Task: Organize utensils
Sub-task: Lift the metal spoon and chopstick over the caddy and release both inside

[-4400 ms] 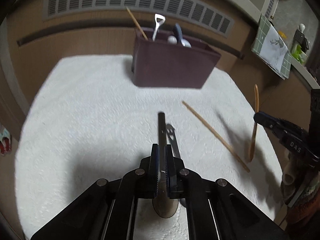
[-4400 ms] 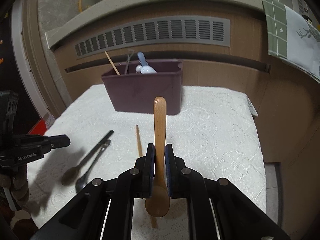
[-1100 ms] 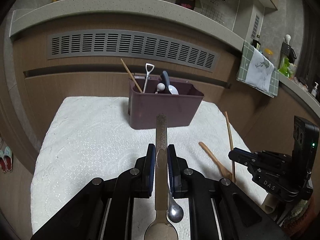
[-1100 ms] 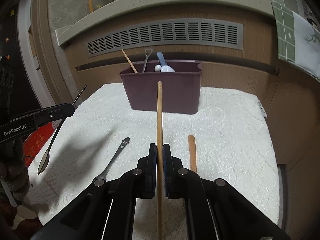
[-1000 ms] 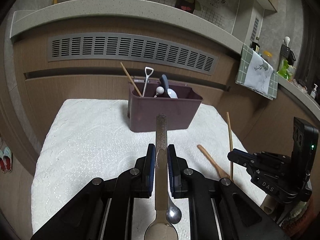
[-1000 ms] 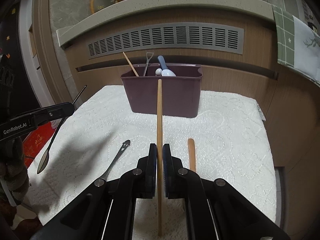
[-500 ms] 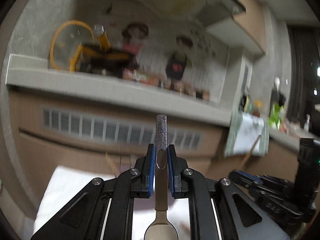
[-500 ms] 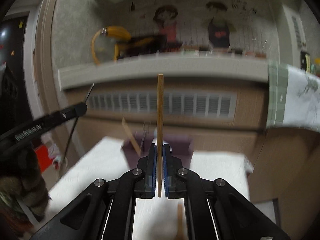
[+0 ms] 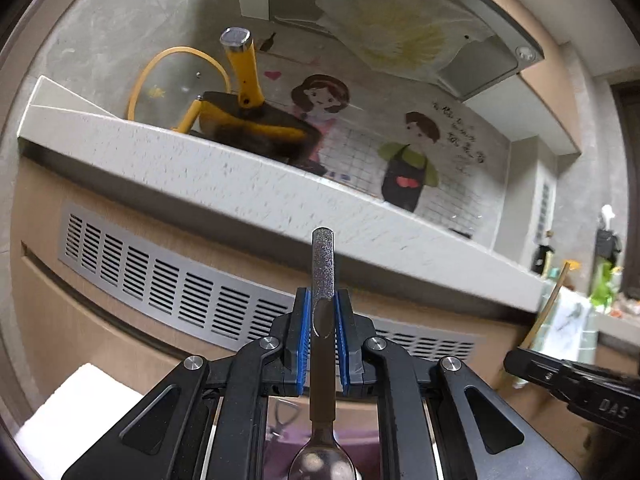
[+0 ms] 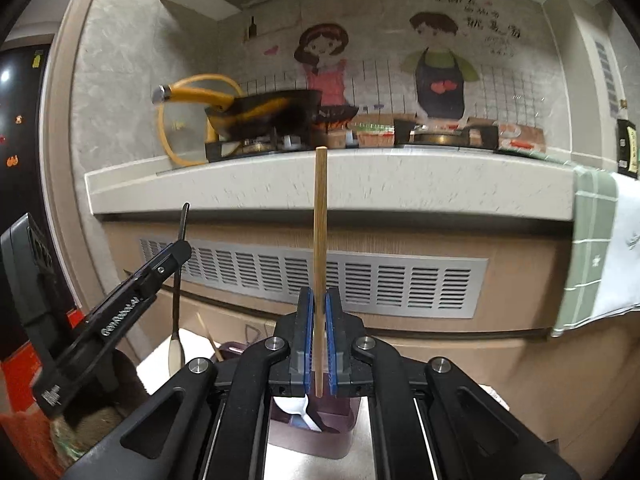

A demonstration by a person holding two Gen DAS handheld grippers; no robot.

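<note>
My left gripper (image 9: 322, 312) is shut on a metal spoon (image 9: 322, 280), handle pointing up past the blue pads, bowl hanging low behind the fingers. My right gripper (image 10: 319, 312) is shut on a wooden chopstick (image 10: 320, 220) that stands upright between its pads. The purple utensil box (image 10: 316, 436) sits just below the right gripper, with a white spoon (image 10: 294, 404) and a chopstick (image 10: 210, 340) in it; in the left wrist view a piece of the box (image 9: 288, 440) shows under the fingers. The left gripper (image 10: 176, 250) with its spoon appears at the left of the right wrist view.
A stone counter (image 10: 360, 180) with a yellow-handled pan (image 10: 224, 104) runs across above a grey vent grille (image 10: 360, 284). A green and white towel (image 10: 600, 248) hangs at the right. The white table cover (image 9: 72, 404) shows low at the left.
Both grippers have risen and tilted up, so the table has dropped out of sight and the counter and wall fill the views. Each still holds its utensil; the box is now directly below.
</note>
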